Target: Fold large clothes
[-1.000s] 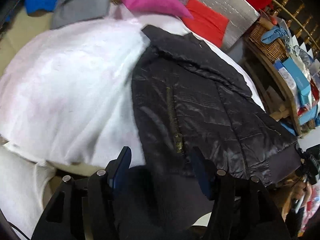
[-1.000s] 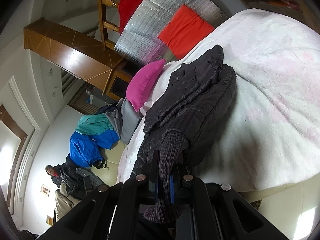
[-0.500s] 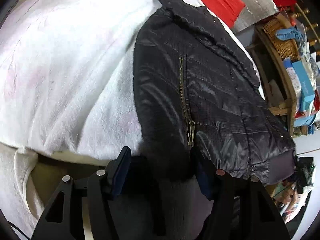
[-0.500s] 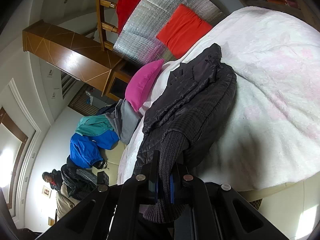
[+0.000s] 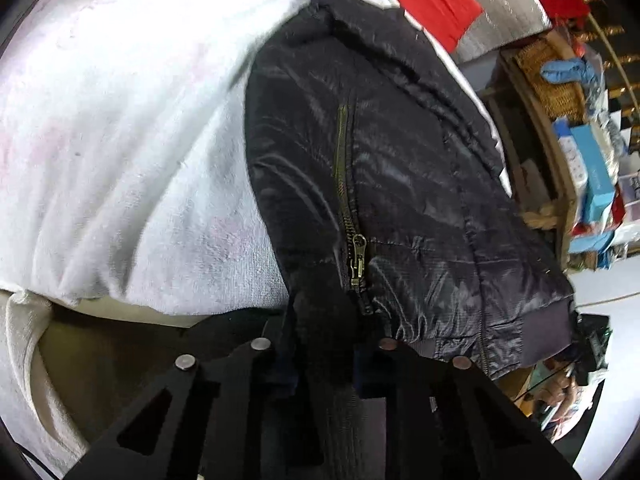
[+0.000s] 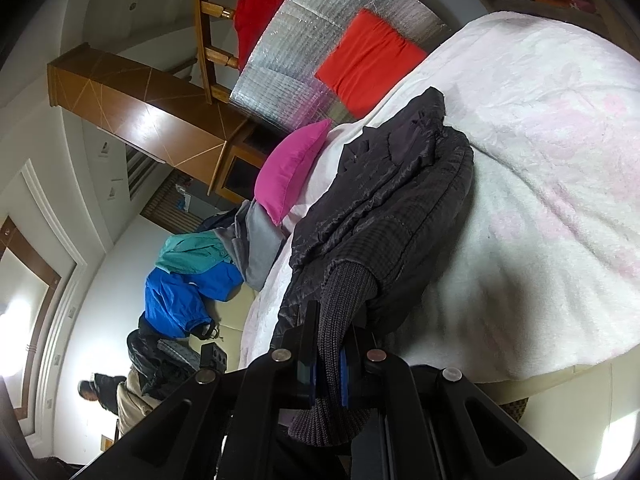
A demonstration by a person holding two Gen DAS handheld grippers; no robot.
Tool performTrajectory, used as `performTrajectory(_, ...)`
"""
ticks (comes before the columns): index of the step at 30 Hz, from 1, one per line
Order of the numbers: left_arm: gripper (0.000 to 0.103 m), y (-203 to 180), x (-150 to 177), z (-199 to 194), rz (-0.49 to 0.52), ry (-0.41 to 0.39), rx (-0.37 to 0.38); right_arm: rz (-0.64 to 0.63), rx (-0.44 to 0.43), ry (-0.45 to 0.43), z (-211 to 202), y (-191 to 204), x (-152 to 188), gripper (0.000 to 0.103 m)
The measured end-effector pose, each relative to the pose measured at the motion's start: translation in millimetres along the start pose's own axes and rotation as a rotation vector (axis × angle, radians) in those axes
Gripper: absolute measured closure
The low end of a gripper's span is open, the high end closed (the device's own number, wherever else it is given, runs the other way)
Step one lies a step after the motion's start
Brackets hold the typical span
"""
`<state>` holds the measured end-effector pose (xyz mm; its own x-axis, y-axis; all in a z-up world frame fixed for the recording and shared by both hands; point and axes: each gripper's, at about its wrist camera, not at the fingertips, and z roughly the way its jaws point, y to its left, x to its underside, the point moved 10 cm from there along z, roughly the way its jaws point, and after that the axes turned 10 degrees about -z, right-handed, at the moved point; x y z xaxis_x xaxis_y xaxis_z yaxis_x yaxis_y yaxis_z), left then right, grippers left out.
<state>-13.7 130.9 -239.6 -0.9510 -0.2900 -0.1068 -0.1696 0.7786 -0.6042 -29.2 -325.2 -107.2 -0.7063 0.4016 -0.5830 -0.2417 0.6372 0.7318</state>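
Both claws pinch black jacket (image 5: 400, 184): left claw (image 5: 324, 344) just closed on hem, right claw (image 6: 326, 354) on cuff.

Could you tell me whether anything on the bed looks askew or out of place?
Nothing looks damaged or spilled. The black jacket lies rumpled near the edge of the white blanket, its hem held in the left gripper and its knit cuff in the right gripper.

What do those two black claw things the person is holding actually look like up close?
Both are alike. The left claw and right claw are matte black frames with triangular cut-outs and round silver rivets. Each has two flat fingers faced with blue pads, clearest in the right view. No cables or markings show.
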Motion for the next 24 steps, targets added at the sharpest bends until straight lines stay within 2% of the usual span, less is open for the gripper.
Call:
performTrajectory(7, 0.085, -36.5, -20.9, -65.5, 0.045, -0.192, 0.103, 0.002, -0.028, -0.036, -3.0, 5.5, -16.1, 0.095)
performTrajectory(10, 0.085, -57.9, -34.4, -82.6, 0.067, -0.250, 0.149, -0.004, -0.034, -0.058, -4.7, 8.6, -28.6, 0.095)
performTrajectory(16, 0.085, -85.4, -59.0, -105.3, 0.090, -0.326, 0.210, -0.021, -0.041, -0.085, -5.8, 15.2, -53.9, 0.095)
performTrajectory(24, 0.085, -103.2, -86.1, -109.4, 0.073, -0.382, 0.235, -0.043, -0.046, -0.106, 7.1, 21.7, -85.0, 0.095)
